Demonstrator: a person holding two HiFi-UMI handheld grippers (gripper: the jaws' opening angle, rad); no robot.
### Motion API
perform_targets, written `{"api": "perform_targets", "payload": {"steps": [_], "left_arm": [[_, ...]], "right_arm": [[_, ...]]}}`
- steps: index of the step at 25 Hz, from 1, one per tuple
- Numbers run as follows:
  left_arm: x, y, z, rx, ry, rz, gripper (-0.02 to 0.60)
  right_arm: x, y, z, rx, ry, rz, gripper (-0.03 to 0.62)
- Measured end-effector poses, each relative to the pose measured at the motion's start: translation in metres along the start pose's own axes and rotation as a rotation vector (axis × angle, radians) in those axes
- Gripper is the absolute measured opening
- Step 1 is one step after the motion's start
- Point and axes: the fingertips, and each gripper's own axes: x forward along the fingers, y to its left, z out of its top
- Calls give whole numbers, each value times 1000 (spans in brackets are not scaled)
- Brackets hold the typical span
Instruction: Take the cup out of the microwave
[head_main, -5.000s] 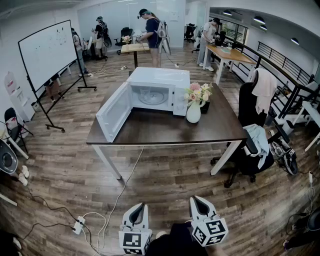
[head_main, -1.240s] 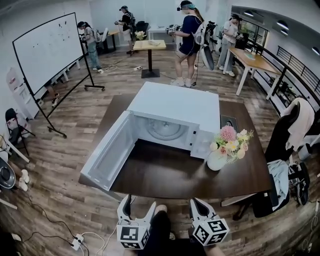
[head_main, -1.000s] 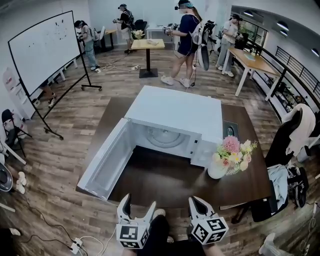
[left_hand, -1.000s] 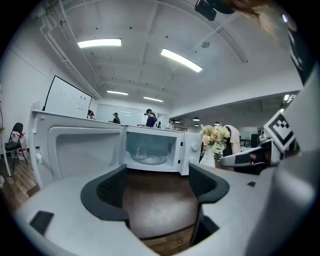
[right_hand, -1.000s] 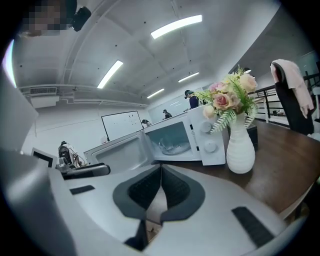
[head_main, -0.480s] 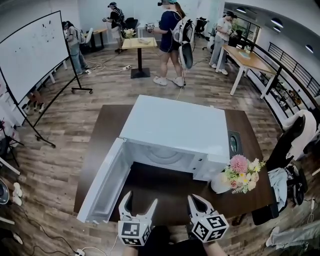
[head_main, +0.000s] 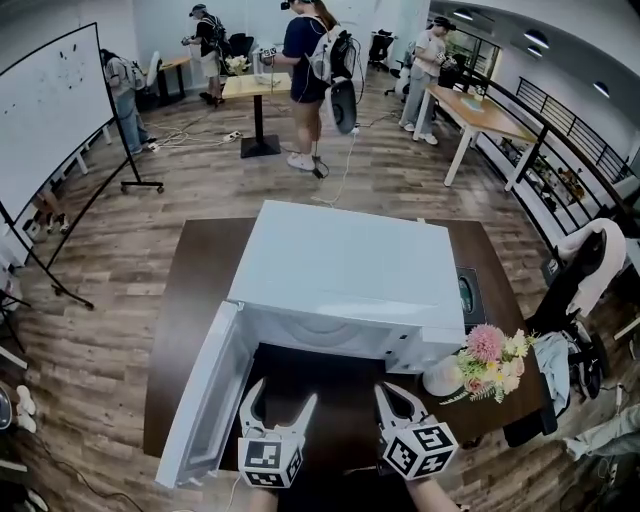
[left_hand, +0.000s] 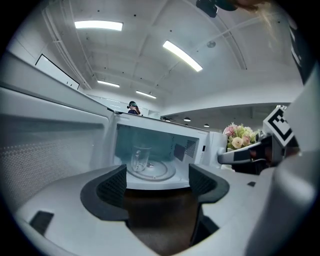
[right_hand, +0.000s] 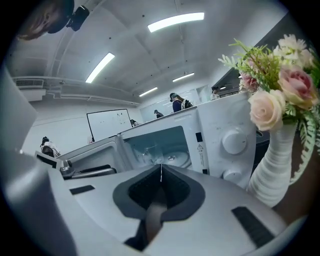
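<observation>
— Where's the cup (left_hand: 140, 158)?
— Inside the microwave (head_main: 350, 270), upright on the glass turntable (left_hand: 160, 171), left of its middle. It's clear glass, so I can only just make it out. There may be a handle on it, but I can't swear to that.
— And the door (head_main: 198, 395)?
— Swung wide open on the left side, over the dark table (head_main: 185, 300).
— What about the grippers?
— Both are held low in front of the opening, pointing in, and neither touches anything. The left gripper (head_main: 280, 395) has its jaws spread wide with nothing between them (you look straight through the gap at the cup and the tabletop). The right gripper (head_main: 395, 397) has its jaws pressed together, tips meeting, nothing caught in them.
— Anything else on the table?
— A white ribbed vase (right_hand: 272, 170) of pink and cream flowers (head_main: 490, 355), just beside the microwave's right front corner, near the right gripper. Beyond the table several people (head_main: 305, 50) stand about, and a whiteboard (head_main: 45, 110) stands off to the left
</observation>
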Motion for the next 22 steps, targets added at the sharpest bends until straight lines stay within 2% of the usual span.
{"api": "perform_targets", "payload": {"steps": [6, 11, 22], "left_arm": [[18, 6, -1, -12, 8, -28, 370], [31, 0, -2, 8, 21, -52, 370], [63, 12, 3, 15, 22, 22, 370]], "right_arm": [[13, 4, -6, -14, 34, -8, -6], [13, 0, -10, -18, 53, -18, -6], [23, -10, -10, -21, 84, 26, -6]]}}
